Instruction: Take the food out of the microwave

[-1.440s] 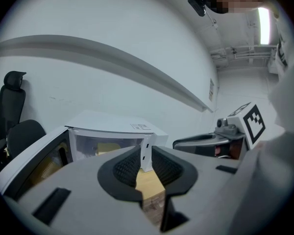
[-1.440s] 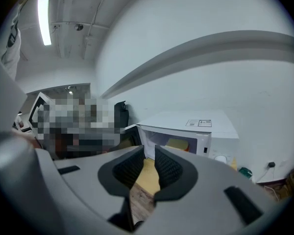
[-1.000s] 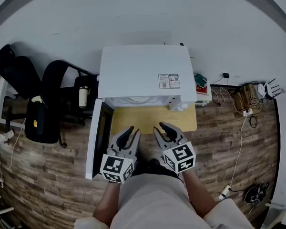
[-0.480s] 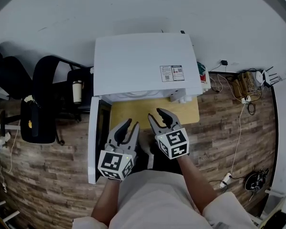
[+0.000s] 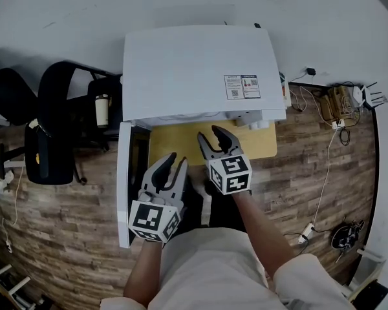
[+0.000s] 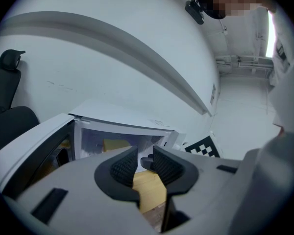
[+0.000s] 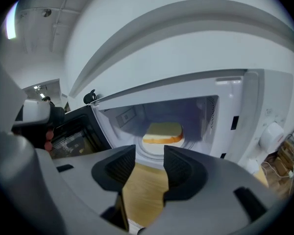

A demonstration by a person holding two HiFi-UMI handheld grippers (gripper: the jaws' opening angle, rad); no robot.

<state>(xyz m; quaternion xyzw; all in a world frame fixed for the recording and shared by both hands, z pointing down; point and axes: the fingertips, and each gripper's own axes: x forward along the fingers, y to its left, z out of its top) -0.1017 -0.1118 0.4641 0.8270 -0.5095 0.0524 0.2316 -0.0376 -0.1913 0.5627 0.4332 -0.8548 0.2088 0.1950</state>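
A white microwave (image 5: 194, 70) stands on a small wooden table (image 5: 174, 150), its door (image 5: 123, 192) swung open to the left. Inside, a slice of toast-like food (image 7: 162, 132) lies on the turntable; the left gripper view shows it as a yellow patch (image 6: 114, 144). My right gripper (image 5: 213, 138) points at the open cavity from just in front. Its jaws are opening, and nothing is between them (image 7: 149, 161). My left gripper (image 5: 170, 165) hangs lower and further back, beside the door. It stands open by a narrow gap (image 6: 145, 162) and is empty.
Black office chairs (image 5: 55, 115) stand left of the microwave, with a cup (image 5: 103, 110) among them. Cables and a power strip (image 5: 333, 105) lie on the wood floor at the right. The open door's edge runs along my left gripper's side.
My right gripper has moved forward and down towards the microwave opening, and its jaws have spread. The left gripper has shifted a little. The microwave looms larger in the head view.
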